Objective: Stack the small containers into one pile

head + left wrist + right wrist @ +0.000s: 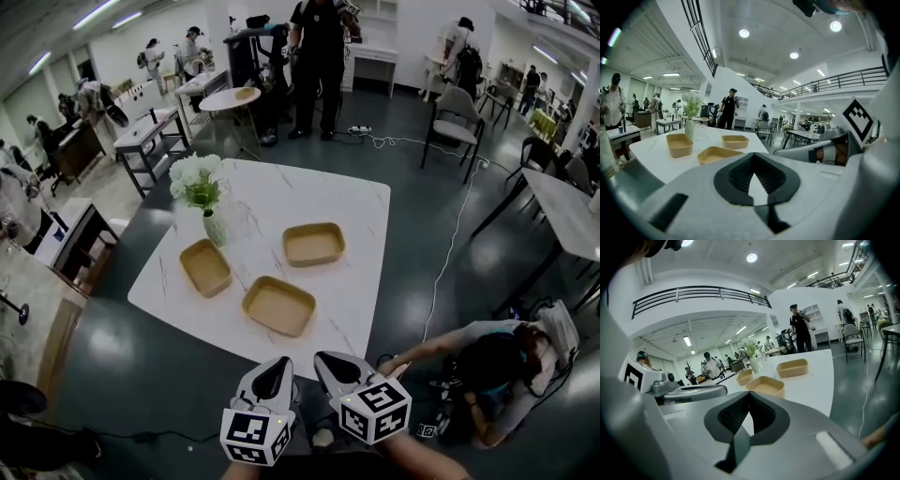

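Three small tan containers lie apart on the white marble table [356, 216]: a left container [205, 267], a near container [278, 306] and a far-right container [313, 244]. The gripper views show the same three containers: the near container [715, 154] [765, 386], the left one [678, 144] [745, 376] and the far-right one [735, 141] [792, 367]. My left gripper [273, 367] and right gripper [331, 361] hover side by side below the table's near edge. Both are shut with nothing between the jaws.
A vase of white flowers [200, 192] and a clear glass [239, 222] stand on the table behind the left container. A person [487, 370] crouches on the floor at right by a white cable [450, 253]. Chairs, tables and standing people fill the room beyond.
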A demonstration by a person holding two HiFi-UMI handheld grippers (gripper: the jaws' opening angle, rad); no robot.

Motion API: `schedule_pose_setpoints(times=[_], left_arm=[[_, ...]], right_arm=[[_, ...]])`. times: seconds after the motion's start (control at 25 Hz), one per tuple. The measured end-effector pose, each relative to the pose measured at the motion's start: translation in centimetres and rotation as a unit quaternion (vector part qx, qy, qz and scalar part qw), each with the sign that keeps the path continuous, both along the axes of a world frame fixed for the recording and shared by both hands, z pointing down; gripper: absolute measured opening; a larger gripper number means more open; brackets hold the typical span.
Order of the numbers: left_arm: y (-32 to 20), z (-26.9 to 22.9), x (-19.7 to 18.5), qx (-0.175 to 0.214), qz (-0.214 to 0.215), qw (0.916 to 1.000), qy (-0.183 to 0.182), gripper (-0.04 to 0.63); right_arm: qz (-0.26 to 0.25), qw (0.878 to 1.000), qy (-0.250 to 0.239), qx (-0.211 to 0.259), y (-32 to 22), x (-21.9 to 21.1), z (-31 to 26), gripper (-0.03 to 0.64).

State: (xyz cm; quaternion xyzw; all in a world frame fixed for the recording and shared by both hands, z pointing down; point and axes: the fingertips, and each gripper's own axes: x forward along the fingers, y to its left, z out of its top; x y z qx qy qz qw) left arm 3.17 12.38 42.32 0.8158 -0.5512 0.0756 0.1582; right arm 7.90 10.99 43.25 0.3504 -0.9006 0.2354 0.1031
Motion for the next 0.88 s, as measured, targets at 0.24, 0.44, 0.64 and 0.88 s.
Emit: schedule_pose_setpoints(times=[0.24, 0.44, 0.64, 0.88], left_arm=[[-2.9, 0.6, -1.1, -0.003, 0.005, 1.0, 0.004, -0.005], [-6.0, 0.6, -2.7, -0.008, 0.007, 0.9999, -0.002, -0.005], [-8.9, 1.1, -5.3, -0.02, 0.002, 0.9998, -0.003, -0.005], [-11.7, 1.9, -8.2, -0.033, 0.008, 0.9993, -0.013, -0.005]], right_arm=[[0.004, 1.0, 0.002, 0.003, -2.8, -0.6, 0.1, -0.003], [0.004, 1.0, 0.009, 0.008, -6.5, -1.7, -0.3, -0.003], [0.0, 1.0, 0.026, 0.011, -9.7, -3.6, -0.2, -0.002], [0.005, 0.999, 0.036, -0.002, -12.9, -5.7, 0.5, -0.002]])
